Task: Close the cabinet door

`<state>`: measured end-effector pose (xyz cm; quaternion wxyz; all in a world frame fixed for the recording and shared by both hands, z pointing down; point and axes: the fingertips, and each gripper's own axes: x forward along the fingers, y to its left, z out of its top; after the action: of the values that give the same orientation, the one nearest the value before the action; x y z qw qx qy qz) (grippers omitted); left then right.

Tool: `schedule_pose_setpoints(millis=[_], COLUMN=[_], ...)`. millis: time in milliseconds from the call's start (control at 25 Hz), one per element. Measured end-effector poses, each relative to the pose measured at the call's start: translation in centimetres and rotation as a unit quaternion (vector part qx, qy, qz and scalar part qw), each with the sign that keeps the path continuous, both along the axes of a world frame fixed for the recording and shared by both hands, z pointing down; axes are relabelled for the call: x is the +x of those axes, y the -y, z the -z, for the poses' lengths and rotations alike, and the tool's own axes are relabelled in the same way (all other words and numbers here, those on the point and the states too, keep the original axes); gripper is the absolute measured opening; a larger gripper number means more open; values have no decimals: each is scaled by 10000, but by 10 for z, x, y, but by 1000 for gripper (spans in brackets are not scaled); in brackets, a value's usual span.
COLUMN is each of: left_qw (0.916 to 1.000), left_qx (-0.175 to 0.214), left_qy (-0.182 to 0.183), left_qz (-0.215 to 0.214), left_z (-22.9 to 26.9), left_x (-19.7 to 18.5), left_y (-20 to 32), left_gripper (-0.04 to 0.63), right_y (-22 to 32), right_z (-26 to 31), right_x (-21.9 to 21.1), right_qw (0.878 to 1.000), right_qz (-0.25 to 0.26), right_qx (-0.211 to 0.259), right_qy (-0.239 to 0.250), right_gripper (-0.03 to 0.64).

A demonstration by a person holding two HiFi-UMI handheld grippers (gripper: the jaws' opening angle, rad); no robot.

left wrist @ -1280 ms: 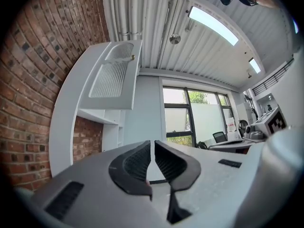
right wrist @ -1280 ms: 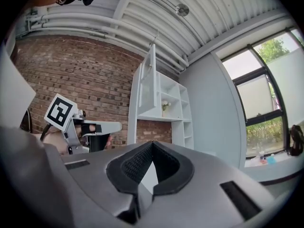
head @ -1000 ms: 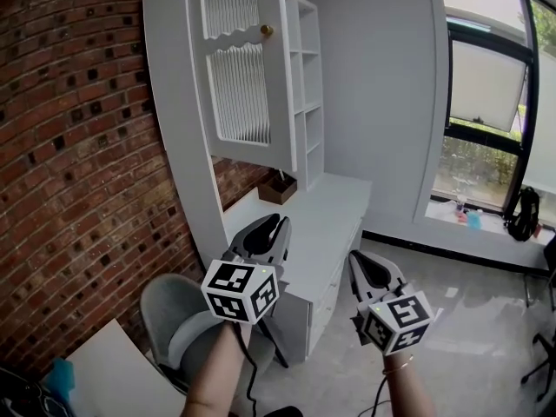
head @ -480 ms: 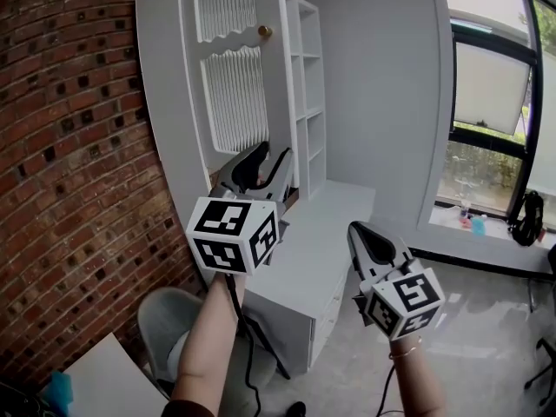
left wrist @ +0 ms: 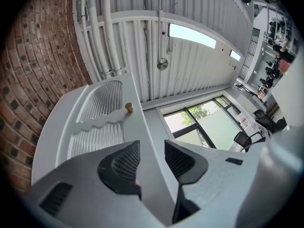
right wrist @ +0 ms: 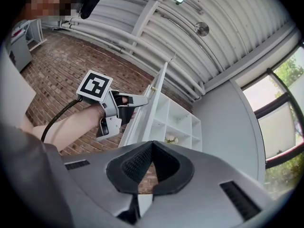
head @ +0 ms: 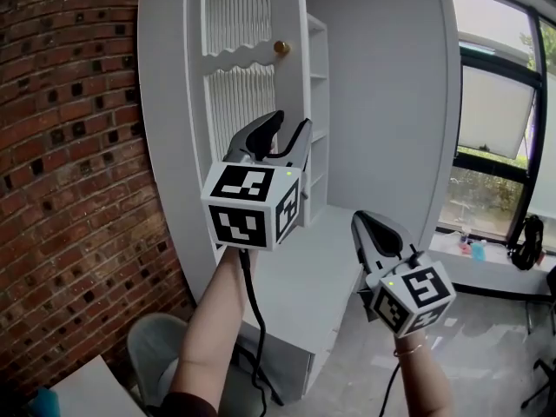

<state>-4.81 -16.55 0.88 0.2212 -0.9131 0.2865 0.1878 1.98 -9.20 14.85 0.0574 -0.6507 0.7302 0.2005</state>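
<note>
First, the head view: the white cabinet door [head: 252, 68] stands open at 12 o'clock, with a brass knob [head: 281, 48] on its free edge. Open shelves [head: 318, 102] sit at 1 o'clock and a brick wall [head: 69, 146] at 9. The left tongs [head: 280, 133] are raised before the door's lower panel. Left gripper view: the jaws are wide and have just been opening, with the door's edge in the gap, not gripped. Right gripper view: the right tongs [right wrist: 151, 148] are closed and empty.
</note>
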Motion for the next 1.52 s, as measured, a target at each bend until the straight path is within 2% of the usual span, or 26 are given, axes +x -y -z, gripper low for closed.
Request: schedule_pose_setpoints(millis=[240, 480, 800, 1040, 1520], left_qw=[9994, 9964, 9968, 9977, 9944], left_qx=[231, 489, 410, 352, 437], left_qy=[230, 229, 214, 149, 156], left_qz=[153, 647, 650, 563, 954], left_z=[11, 10, 11, 10, 12], left_x=[18, 26, 54, 66, 94], left_y=[14, 25, 41, 56, 85], left_gripper=[149, 149, 147, 146, 146], right_y=[23, 38, 52, 60, 96], right_z=[10, 11, 2, -1, -7], right_x=[6, 9, 27, 41, 73], right_qw=[9999, 9998, 9992, 9988, 9997], right_qz=[-75, -170, -379, -495, -234], right_qx=[106, 107, -32, 52, 5], right_qy=[-21, -71, -117, 31, 95], right_gripper=[2, 1, 2, 1, 1])
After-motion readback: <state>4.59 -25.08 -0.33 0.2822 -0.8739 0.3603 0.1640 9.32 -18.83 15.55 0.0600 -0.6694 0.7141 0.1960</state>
